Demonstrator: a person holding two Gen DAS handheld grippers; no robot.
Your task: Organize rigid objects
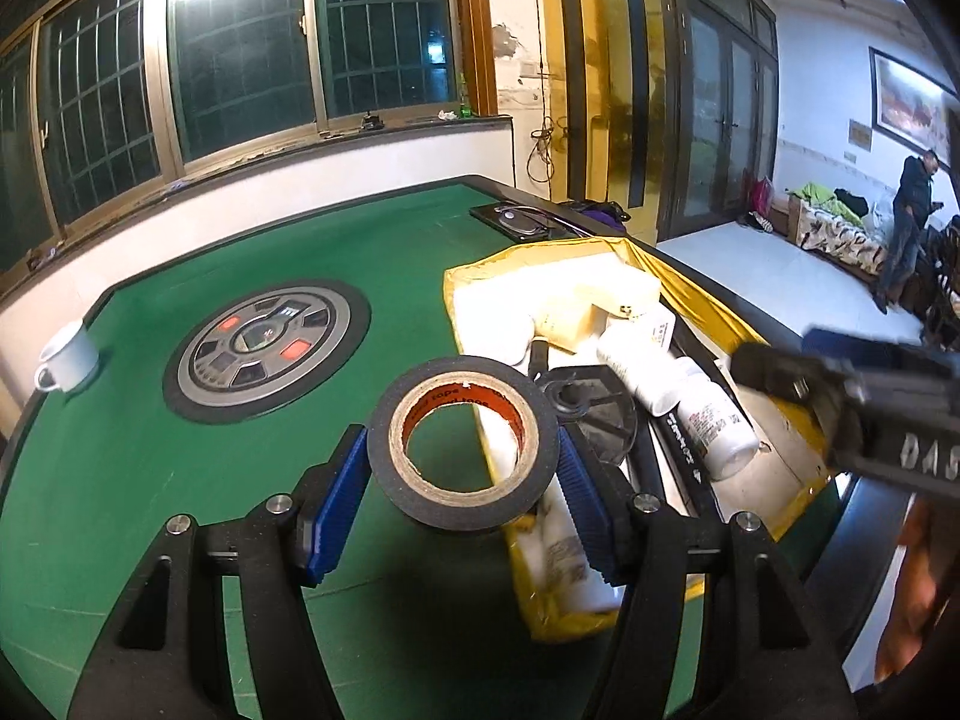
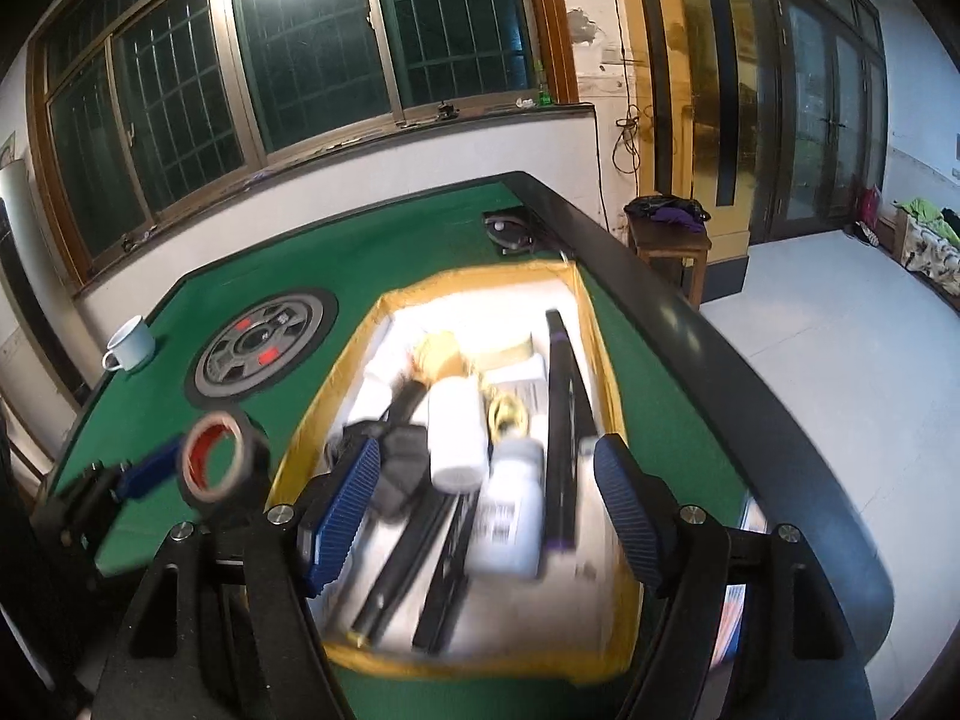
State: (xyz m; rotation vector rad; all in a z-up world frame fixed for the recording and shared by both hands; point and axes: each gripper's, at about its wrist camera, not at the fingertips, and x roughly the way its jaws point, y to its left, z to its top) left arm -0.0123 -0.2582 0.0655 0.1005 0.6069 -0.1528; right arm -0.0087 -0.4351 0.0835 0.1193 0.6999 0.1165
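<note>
My left gripper (image 1: 462, 468) is shut on a roll of black tape (image 1: 462, 441) with a red core, held above the green table just left of the yellow-edged box (image 1: 708, 294). The tape (image 2: 219, 459) and left gripper (image 2: 180, 468) also show at the left in the right wrist view. My right gripper (image 2: 486, 504) is open and empty above the box (image 2: 606, 360), which holds white bottles (image 2: 456, 432), black bars (image 2: 561, 420) and other items. The right gripper (image 1: 840, 396) appears blurred at the right in the left wrist view.
A white mug (image 1: 69, 354) stands at the table's far left. A round grey control panel (image 1: 264, 348) sits in the table's middle. A black device (image 1: 519, 219) lies at the far corner. A person (image 1: 906, 228) stands in the room beyond.
</note>
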